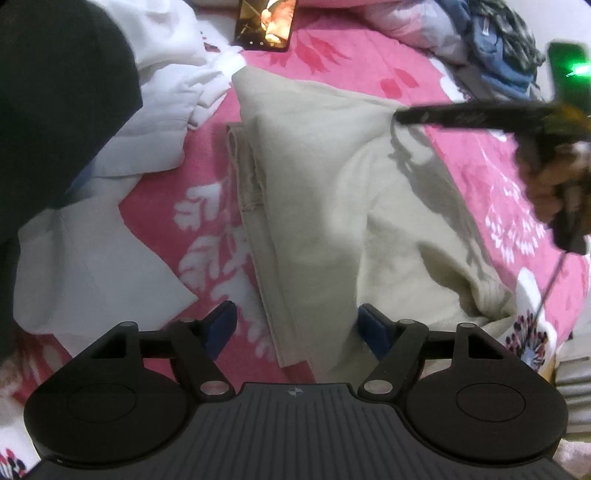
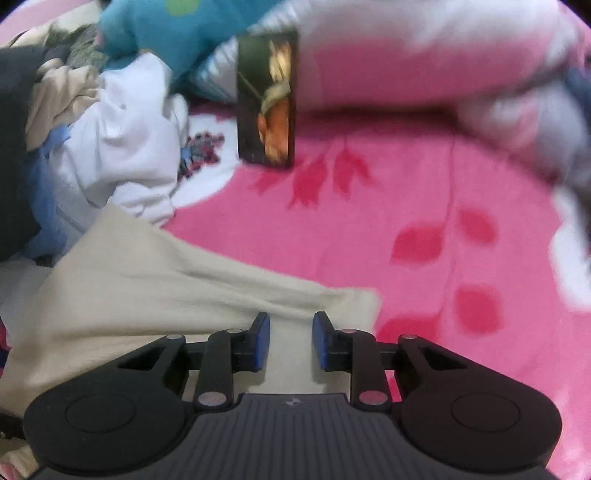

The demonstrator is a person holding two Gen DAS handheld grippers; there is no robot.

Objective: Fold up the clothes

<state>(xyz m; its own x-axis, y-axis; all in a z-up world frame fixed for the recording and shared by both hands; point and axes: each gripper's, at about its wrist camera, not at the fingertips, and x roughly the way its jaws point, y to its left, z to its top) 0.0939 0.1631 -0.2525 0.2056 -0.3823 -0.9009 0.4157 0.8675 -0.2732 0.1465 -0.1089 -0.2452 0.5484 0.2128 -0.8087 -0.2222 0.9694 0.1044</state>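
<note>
While the left gripper (image 1: 295, 328) hovers spread over the near end of the beige garment (image 1: 332, 206), its long axis runs away up the pink bed (image 1: 155, 206); the right gripper (image 2: 291, 341), jaws part-open with cloth between, not clamped, sits at its far right corner, nearer the phone (image 1: 265, 23).

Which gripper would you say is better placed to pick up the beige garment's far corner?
Right. The right gripper is open directly over the beige garment's corner, while the left gripper hovers open over its near edge.
</note>
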